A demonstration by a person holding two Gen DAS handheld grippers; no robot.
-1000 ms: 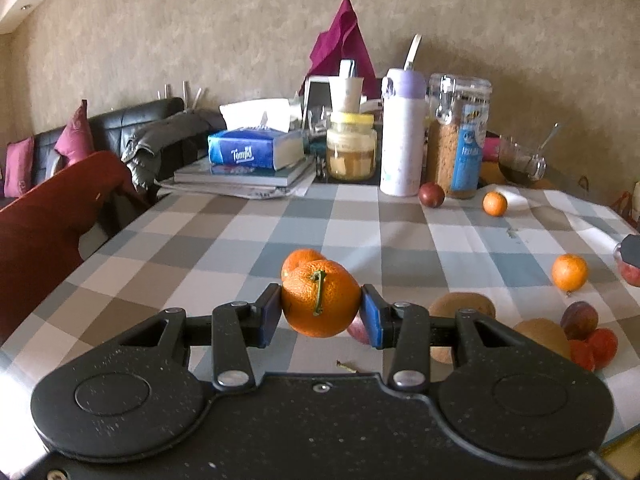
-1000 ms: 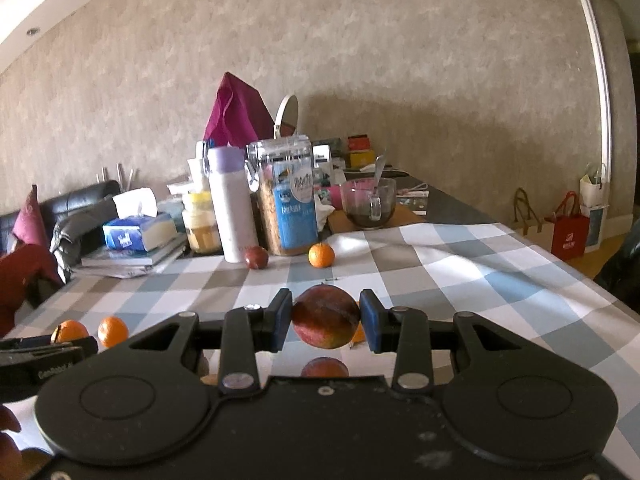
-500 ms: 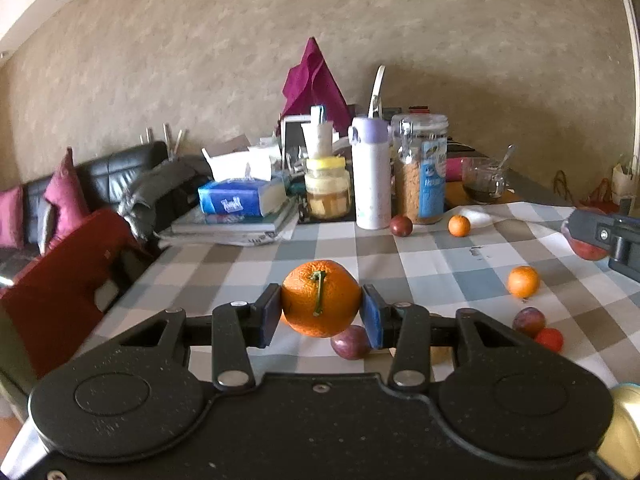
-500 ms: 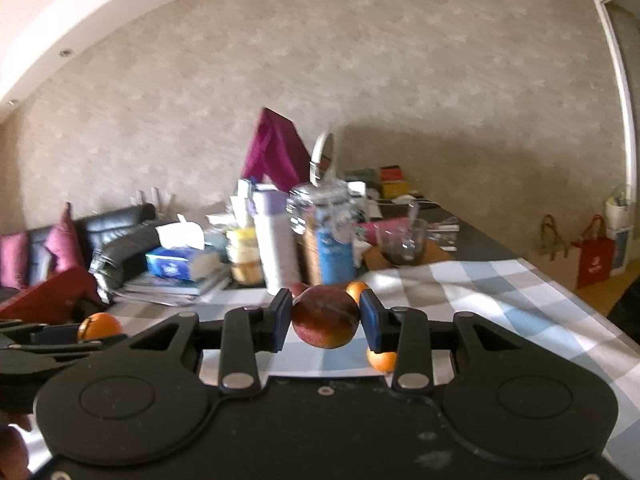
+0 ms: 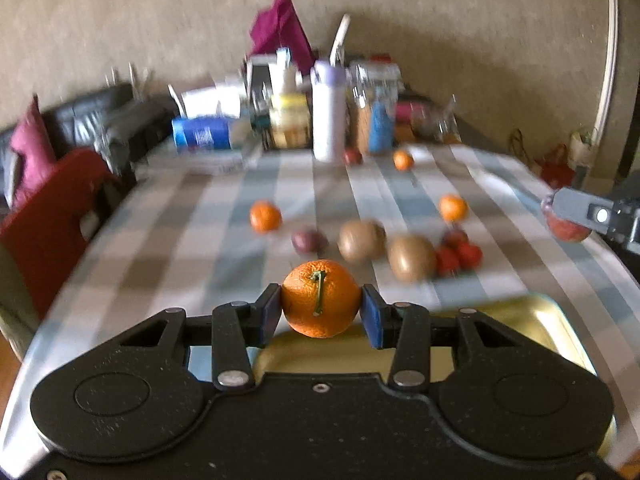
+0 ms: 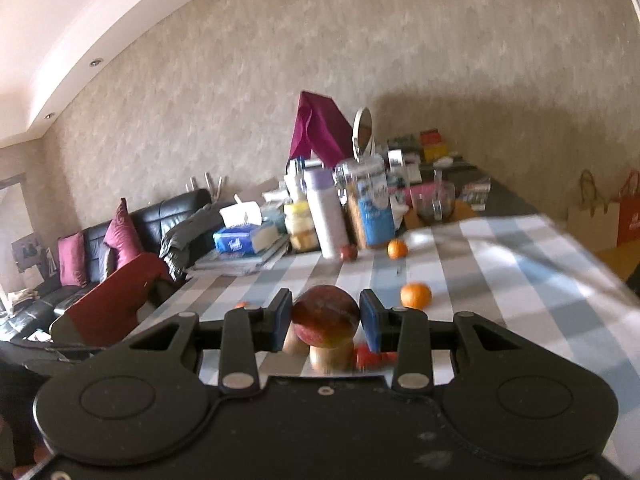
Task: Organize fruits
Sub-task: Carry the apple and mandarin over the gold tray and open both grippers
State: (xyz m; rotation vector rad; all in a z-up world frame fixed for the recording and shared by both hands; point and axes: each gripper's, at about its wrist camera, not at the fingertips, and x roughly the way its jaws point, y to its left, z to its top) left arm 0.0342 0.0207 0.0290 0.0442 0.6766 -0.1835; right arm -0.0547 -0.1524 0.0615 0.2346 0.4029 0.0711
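Above the checked table [image 5: 208, 216], the left gripper [image 5: 321, 311] pinched an orange [image 5: 321, 298] over a gold tray [image 5: 536, 320]; the right gripper [image 6: 325, 320] clamped a reddish fruit [image 6: 325, 314]. Either round fruit might roll off if released high.

At the far end of your checked tablecloth [image 6: 500, 280] stands a cluster of clutter: a white bottle with a lilac cap [image 6: 326, 216], a clear jar with a blue label [image 6: 366, 208], a yellow-lidded jar [image 6: 300, 224] and a glass bowl with a spoon [image 6: 434, 202]. A blue tissue box [image 6: 240, 238] lies on a stack of books. Behind them you see a magenta bag [image 6: 320, 128] and a round mirror [image 6: 363, 130]. A black sofa [image 6: 168, 216] with 2 pink cushions sits at the left.
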